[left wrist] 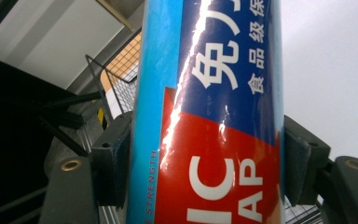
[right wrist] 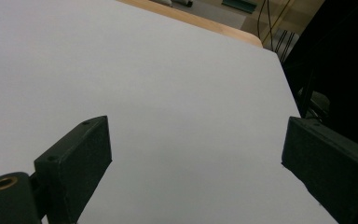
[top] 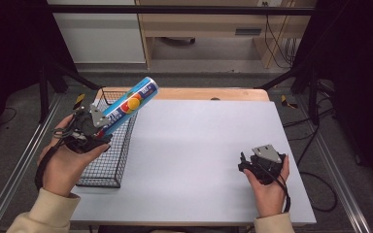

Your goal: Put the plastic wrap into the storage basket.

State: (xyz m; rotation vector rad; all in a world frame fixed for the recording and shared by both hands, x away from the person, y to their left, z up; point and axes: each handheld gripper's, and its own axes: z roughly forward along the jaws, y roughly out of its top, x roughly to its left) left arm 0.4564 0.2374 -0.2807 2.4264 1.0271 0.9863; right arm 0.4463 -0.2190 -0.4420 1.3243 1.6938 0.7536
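Blue tube point(top: 130, 103) with a red panel, an orange-yellow picture and white lettering is pinched near its lower end by the left gripper point(top: 93, 127), whose jaws press on either side of it. In the left gripper view the tube point(left wrist: 214, 116) stands between the two black pads, which touch its glossy wrap at left and right. A person's left hand point(top: 65, 162) carries that gripper above the left edge of the surface, over the black wire basket point(top: 108, 170). From the grip the tube slants up and away toward the far side, its free end raised in the air past the basket's far rim.

On the near right, the person's right hand point(top: 271, 187) holds the right gripper point(top: 247, 165) low over the grey surface point(top: 199, 155), well apart from the tube. Its jaws are spread wide with nothing between them; the right gripper view looks past them across bare grey surface point(right wrist: 168, 93) to a wooden edge point(right wrist: 200, 21) at the far side.

Beyond the surface lie a dark floor, pale wooden furniture and hanging cables.
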